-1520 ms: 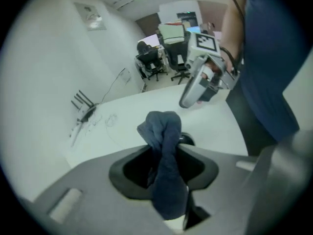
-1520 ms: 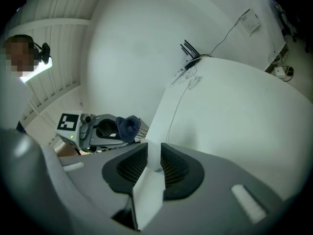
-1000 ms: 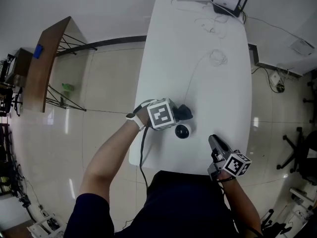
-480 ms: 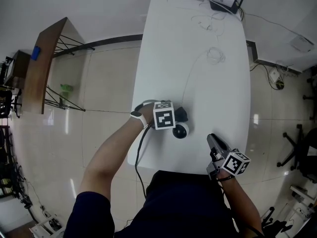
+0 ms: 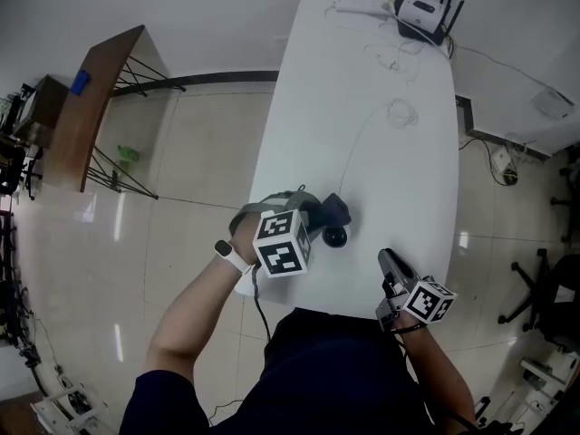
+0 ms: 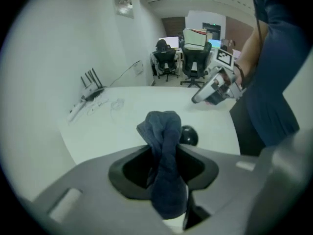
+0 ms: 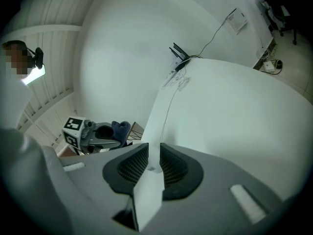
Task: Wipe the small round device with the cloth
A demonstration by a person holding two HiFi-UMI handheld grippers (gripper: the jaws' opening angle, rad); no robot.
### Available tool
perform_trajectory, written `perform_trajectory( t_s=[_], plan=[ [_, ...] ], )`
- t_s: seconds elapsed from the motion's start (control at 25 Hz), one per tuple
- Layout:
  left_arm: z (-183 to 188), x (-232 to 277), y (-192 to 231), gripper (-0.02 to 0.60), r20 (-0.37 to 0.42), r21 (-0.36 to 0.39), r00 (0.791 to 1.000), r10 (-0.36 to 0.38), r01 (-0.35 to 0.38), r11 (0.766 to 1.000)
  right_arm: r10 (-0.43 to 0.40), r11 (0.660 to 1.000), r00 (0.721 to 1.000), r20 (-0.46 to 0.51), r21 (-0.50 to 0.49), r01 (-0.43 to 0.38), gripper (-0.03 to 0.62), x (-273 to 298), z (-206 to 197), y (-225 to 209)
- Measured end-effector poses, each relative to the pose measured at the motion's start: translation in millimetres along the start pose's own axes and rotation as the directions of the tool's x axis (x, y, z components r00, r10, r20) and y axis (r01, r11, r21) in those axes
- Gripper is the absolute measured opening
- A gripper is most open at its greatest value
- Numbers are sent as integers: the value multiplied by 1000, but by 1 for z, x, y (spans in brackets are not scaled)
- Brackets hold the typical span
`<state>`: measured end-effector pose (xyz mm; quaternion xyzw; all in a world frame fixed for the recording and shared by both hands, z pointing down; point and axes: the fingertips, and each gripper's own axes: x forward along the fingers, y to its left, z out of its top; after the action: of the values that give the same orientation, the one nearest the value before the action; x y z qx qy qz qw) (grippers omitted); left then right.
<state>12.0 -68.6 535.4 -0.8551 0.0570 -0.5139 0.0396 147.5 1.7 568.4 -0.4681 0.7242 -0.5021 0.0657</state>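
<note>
Cloth in one claw, device half masked near the worktop's front edge.
The left gripper [image 6: 165, 153] is clenched on the one dark blue cloth [image 6: 164, 131], whose folds hide part of the one small round black device [image 6: 190, 137]. The device sits on the white worktop [image 5: 381, 170] by the near edge, toward its left corner; contact between cloth and device cannot be made out. The right gripper [image 7: 149, 166] grasps nothing, jaws a narrow slit apart, and its view misses the device. One router [image 5: 422, 12] stands at the far right corner.

Office: swivel chairs [image 6: 166, 62], router [image 5: 424, 12] on long white table [image 5: 399, 179].
</note>
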Motion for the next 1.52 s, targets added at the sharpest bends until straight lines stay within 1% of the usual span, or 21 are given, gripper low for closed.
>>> perform_trajectory(
  t_s=[0.08,0.2,0.28,0.36,0.44,0.52,0.64,0.72,0.8,0.88,0.96,1.04,1.08,1.12,1.16,1.24,1.32,1.36,1.4,1.44,1.52],
  plan=[
    [17,-9,-19,147,-13,120,999,38,-36,992,7,1000,1000,-9,-11,-7,78,1,-2,4],
    [29,1,-46,147,-68,295,997,44,-22,955,13,1000,1000,-19,-25,-13,78,5,-2,8],
    [25,13,-51,147,-95,313,995,29,2,950,17,999,1000,-22,-31,-18,78,7,-2,12],
    [17,17,-41,147,-71,202,998,3,12,979,24,999,999,-23,-31,-24,78,8,-3,17],
    [9,13,-26,147,-7,2,999,-32,32,999,23,999,999,-24,-28,-24,78,8,-4,18],
    [-2,11,-15,147,52,-193,997,-52,61,979,14,1000,1000,-23,-17,-14,77,7,-5,13],
    [-26,16,-12,147,103,-411,994,-47,86,907,-1,1000,1000,-20,0,1,74,5,-9,7],
    [-36,20,-18,147,141,-537,989,-38,109,836,-5,1000,1000,-20,4,5,74,5,-10,5],
    [-36,21,-28,147,211,-665,977,-21,159,730,-8,1000,1000,-18,5,8,74,5,-9,2],
    [-37,22,-32,147,273,-790,961,41,200,580,-8,1000,1000,-14,10,9,72,6,-7,2],
    [-42,24,-35,149,317,-880,941,122,243,409,-7,1000,1000,-14,14,7,71,8,-6,3],
    [-44,28,-44,149,363,-916,913,186,313,250,-5,1000,1000,-20,15,6,71,10,-8,4],
    [-44,31,-50,149,385,-919,899,209,351,182,-5,1000,1000,-24,13,5,71,10,-9,4],
    [-43,33,-56,149,402,-915,887,227,382,127,-5,1000,1000,-28,12,5,71,11,-9,5],
    [-43,34,-61,149,412,-911,878,242,404,85,-5,1000,999,-32,10,5,71,11,-11,5],
    [-45,34,-70,149,416,-905,868,271,425,27,-5,1000,999,-39,8,5,71,13,-12,6],
    [-47,32,-78,149,403,-907,866,296,422,0,-5,1000,999,-43,8,5,70,13,-14,6],
    [-48,29,-81,149,388,-914,870,305,406,5,-6,1000,999,-46,10,6,69,13,-15,6],
    [-47,26,-83,149,372,-923,874,314,384,25,-7,1000,999,-48,13,8,69,14,-16,5],
    [-45,22,-84,149,365,-929,872,325,366,60,-9,1000,999,-51,15,9,69,14,-17,5],
    [-35,11,-80,149,378,-926,855,355,343,158,-13,1000,999,-53,17,14,69,14,-19,4]
  ],
)
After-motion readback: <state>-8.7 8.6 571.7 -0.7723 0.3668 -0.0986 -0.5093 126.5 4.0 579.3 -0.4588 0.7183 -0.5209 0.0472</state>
